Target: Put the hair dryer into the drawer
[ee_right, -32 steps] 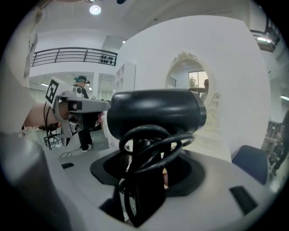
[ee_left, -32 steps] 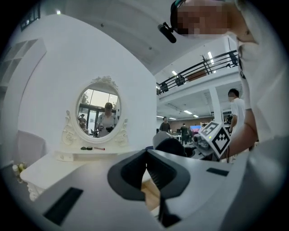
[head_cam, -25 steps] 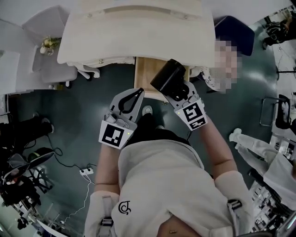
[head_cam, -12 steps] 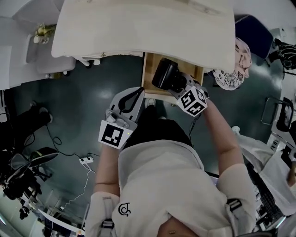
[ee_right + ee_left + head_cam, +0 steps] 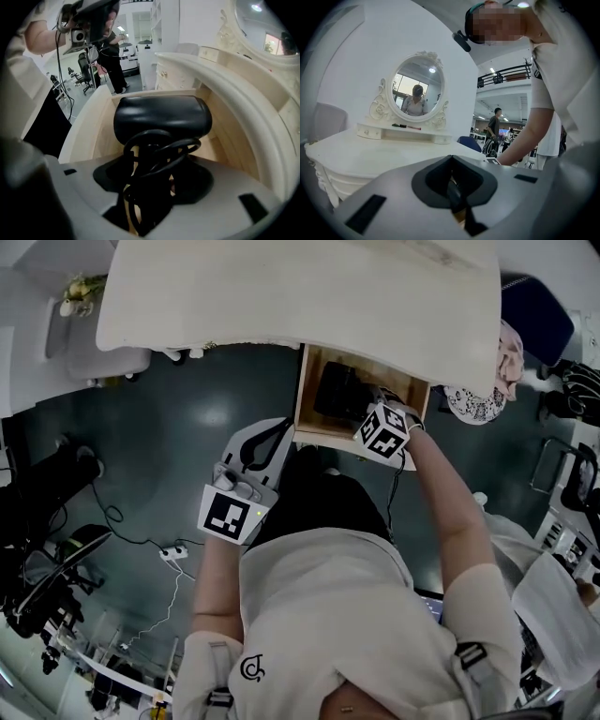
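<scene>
The black hair dryer sits low inside the open wooden drawer under the white dressing table. My right gripper is shut on its handle, pointing steeply down into the drawer. In the right gripper view the dryer's barrel lies across the drawer's inside, with its black cord looped round the handle between the jaws of my right gripper. My left gripper hovers just left of the drawer's front corner, shut and empty. Its closed jaws point level over the tabletop.
An oval mirror with small drawers stands on the dressing table. A white stool is at the table's left, a patterned cloth and a blue chair at its right. A power strip and cables lie on the dark floor.
My right gripper has come down with the hair dryer from above the drawer's front edge into the drawer, tipping steeply downward. My left gripper has stayed beside the drawer's left corner.
</scene>
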Tool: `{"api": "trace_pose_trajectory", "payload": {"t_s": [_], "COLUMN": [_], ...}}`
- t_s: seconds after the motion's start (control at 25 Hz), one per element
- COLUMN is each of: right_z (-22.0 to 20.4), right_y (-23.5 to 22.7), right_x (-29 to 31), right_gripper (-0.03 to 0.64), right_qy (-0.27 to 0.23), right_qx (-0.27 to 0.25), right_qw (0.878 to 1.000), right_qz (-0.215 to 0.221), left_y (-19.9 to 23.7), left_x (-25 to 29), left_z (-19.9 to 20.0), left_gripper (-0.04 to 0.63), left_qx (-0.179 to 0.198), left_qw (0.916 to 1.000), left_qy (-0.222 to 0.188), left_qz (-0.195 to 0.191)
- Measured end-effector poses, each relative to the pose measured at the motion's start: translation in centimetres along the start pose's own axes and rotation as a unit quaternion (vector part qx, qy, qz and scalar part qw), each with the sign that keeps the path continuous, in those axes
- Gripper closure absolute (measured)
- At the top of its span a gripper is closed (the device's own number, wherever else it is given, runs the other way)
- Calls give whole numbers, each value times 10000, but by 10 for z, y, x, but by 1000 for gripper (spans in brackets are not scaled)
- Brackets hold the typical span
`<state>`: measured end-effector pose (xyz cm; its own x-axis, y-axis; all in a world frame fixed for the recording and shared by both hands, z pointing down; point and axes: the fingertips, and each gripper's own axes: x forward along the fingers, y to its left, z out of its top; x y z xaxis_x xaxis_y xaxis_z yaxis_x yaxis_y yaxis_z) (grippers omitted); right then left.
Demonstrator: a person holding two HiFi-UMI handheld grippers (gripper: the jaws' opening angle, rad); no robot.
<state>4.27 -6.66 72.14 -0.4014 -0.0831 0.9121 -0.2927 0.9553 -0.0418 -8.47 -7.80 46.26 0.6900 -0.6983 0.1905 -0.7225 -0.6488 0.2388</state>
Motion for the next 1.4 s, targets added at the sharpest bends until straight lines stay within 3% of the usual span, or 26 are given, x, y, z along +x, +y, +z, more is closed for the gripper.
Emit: {"api": "trace_pose_trajectory", "payload": {"t_s": [0.44,0.6,0.72,0.8,0.88,1.08,1.28,1.4], "right_z": [1,3,13,25,37,58,73,83], "right_y": [4,-3,-9,-16,-22,-34,-30,-33], "right_x": [19,10,-9,-29,-51,-107,-168,-210], "right_gripper": [325,272,278,339,462,588,609,609], "right_qy": [171,96,-119,-410,-722,-1409,-2191,-2727], "right_qx": [407,701,859,938,976,1179,1566,1516], "right_qw": [9978,9969,9961,9946,9915,9771,9572,9424], "right_qz": [505,338,129,-144,-466,-1075,-1061,-1208], "left_y": [11,10,7,3,-1,-16,-37,-43], "left_x": [-2,-4,-4,-3,-2,0,4,9], "left_z": [-9,-5,1,10,20,33,51,70], "left_gripper": [581,581,581,583,582,583,581,581], "left_qx": [-84,-89,-10,23,68,364,665,903], "left_qw": [9999,9999,9999,10000,10000,9993,9977,9957], "left_qy": [142,102,97,41,-32,44,37,-52], "left_qz": [-12,-23,-50,-61,-58,-25,80,223]}}
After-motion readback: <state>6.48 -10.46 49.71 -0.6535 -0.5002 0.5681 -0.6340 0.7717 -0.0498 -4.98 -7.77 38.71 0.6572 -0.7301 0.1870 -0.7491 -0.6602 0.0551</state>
